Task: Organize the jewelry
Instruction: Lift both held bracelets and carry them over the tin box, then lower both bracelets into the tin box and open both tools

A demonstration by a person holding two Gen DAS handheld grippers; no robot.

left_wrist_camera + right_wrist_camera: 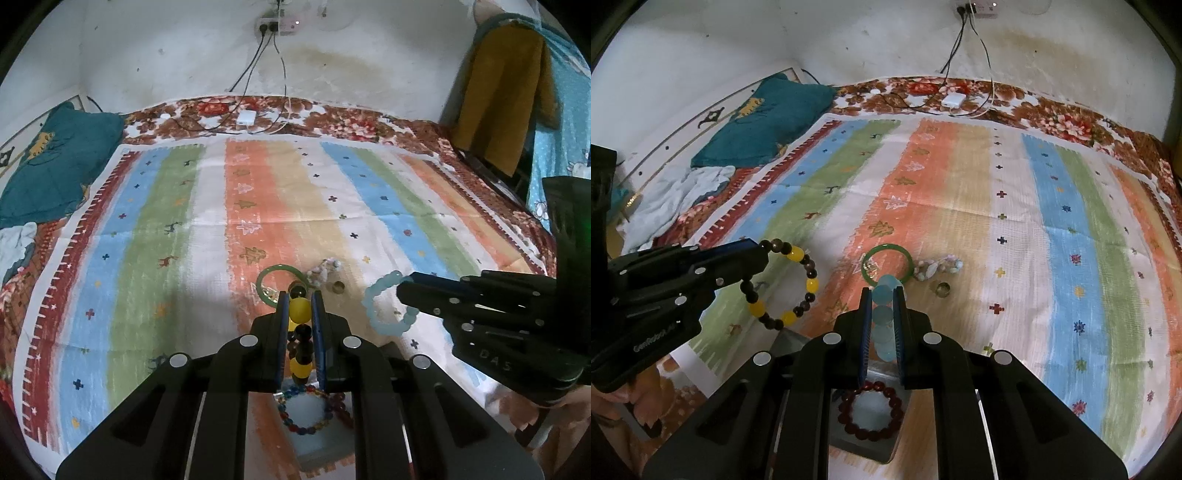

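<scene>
My left gripper (300, 308) clamps the yellow-and-dark bead bracelet (790, 284), lifted above the striped cloth (1015, 206); my right gripper (883, 295) pinches the pale blue bead bracelet (388, 306) likewise. Beyond them on the cloth lie a green bangle (886, 262), a pale pastel bracelet (938, 266) and a small ring (943, 288). Below my grippers, a dark red bracelet (871, 411) rests in a tray (849, 446).

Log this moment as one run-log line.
left gripper: shut on yellow-and-dark bead bracelet | right gripper: shut on pale blue bead bracelet | green bangle: on striped cloth
</scene>
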